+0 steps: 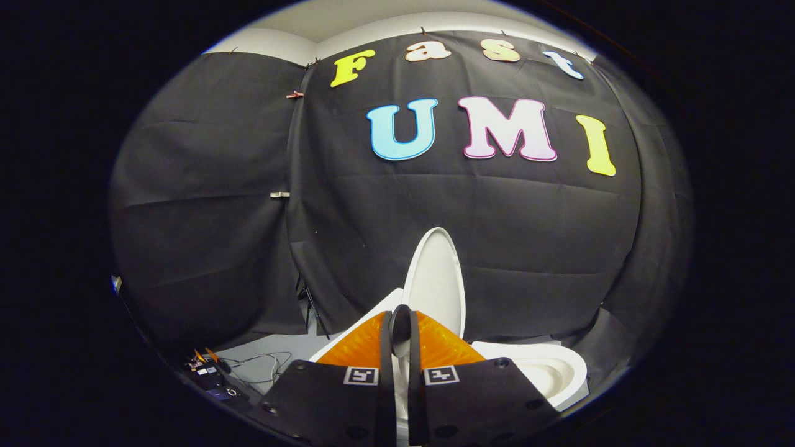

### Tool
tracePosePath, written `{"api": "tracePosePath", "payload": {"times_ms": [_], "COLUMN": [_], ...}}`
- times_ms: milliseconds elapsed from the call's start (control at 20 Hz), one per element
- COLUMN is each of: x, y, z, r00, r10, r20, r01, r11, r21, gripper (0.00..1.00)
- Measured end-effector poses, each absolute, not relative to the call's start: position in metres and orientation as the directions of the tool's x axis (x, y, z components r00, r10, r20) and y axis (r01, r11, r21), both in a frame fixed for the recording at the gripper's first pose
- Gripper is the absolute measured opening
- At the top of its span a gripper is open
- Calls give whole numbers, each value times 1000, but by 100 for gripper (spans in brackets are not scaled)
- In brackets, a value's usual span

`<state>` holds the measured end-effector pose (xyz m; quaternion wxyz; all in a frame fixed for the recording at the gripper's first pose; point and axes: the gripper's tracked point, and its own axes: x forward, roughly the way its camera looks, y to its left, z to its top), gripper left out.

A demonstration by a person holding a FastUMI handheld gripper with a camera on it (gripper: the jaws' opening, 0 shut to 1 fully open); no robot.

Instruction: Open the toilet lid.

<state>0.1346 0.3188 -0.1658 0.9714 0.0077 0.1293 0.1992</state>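
Gripper view: toilet lid [435, 279] stands raised, nearly upright, long axis vertical, just ahead of and above the fingers [400, 338]. Fingers nearly together, narrow slit between; whether they pinch the lid's lower edge, cannot tell. Toilet bowl [546, 366] near right.

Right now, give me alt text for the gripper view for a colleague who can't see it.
The toilet lid stands raised, nearly upright, against the black cloth wall, just beyond the gripper, whose jaws are nearly closed with a narrow gap, gripping nothing. The open bowl shows beside the gripper, and cables and small gear lie on the floor on the other side.
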Motion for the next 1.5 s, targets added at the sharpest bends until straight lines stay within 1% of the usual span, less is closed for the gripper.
{"api": "tracePosePath", "payload": {"times_ms": [200, 250, 300, 350, 400, 600, 850, 1000, 1500], "x": [135, 134, 131, 131, 130, 123, 104, 84, 27], "y": [320, 326, 326, 319, 314, 290, 252, 220, 109], "z": [-167, -165, -167, -166, -162, -141, -105, -83, 15], "r00": [887, 877, 867, 867, 872, 895, 906, 920, 975], "r10": [385, 408, 423, 424, 417, 391, 379, 353, 222], "r20": [-254, -254, -263, -262, -257, -216, -188, -170, -25], "r01": [-385, -406, -418, -414, -402, -372, -358, -341, -221], "r11": [922, 912, 905, 905, 909, 920, 924, 935, 974], "r21": [51, 63, 78, 95, 109, 124, 138, 96, 41], "gripper": [12, 12, 19, 31, 38, 99, 99, 99, 99]}}
